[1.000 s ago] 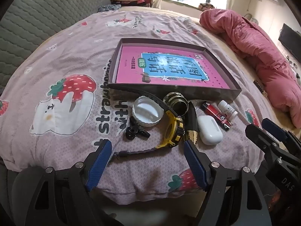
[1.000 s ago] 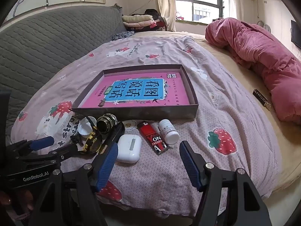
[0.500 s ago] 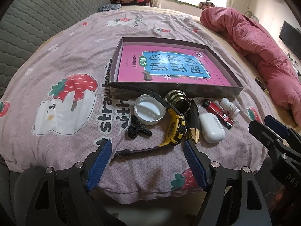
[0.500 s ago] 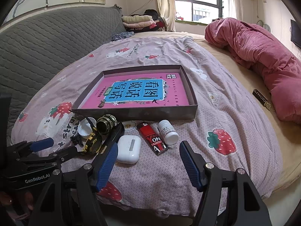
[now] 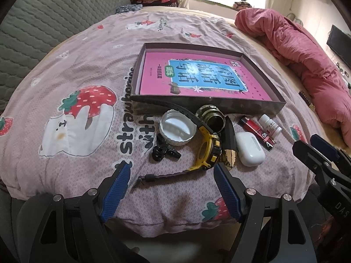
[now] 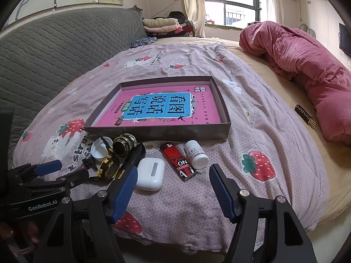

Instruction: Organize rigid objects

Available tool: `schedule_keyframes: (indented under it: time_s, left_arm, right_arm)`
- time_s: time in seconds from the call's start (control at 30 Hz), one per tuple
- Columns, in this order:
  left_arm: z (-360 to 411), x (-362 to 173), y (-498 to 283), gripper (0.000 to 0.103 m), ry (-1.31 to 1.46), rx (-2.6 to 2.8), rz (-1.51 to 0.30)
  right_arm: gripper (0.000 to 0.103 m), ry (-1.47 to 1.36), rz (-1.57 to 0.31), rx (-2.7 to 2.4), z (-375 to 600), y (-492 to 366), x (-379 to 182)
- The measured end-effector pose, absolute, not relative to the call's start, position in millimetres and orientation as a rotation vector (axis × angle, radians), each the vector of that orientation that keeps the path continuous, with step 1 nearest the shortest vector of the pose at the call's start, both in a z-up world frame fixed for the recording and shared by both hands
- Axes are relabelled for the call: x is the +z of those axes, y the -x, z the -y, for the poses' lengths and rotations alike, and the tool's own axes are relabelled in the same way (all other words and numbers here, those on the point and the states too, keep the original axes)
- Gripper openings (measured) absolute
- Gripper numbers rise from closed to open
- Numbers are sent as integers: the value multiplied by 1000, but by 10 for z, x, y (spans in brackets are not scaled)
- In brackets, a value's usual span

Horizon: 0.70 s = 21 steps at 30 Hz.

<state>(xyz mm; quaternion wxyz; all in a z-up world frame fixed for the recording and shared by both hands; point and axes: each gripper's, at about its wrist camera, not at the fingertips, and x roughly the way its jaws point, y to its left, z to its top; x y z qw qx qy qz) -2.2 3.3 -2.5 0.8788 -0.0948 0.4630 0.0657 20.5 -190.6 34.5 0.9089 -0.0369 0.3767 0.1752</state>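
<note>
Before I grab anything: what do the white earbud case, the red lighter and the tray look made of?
Earbud case: looks like smooth glossy white plastic, with soft highlights and rounded edges.
Lighter: seems to be shiny red plastic with printed lettering.
Tray: probably matte dark cardboard, judging by its thin folded walls; a pink book lies inside.

"GenRobot.AI" on left gripper point(image 6: 47, 173), "ON FASHION" on red lighter point(image 6: 178, 162), "strawberries" on bedsheet point(image 5: 129, 118)

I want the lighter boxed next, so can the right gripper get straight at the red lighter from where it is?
Probably yes. The right gripper is open, and the red lighter lies flat just ahead, apart from the earbud case and white bottle.
</note>
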Motion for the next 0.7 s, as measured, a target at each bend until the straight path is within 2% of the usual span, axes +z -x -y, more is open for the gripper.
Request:
schedule_keyframes:
  time_s: [0.7]
  left_arm:
    - [-148,-42,39,79,229,156,-973]
  right_arm:
    - [67,66,-771,357,1905,-212,348]
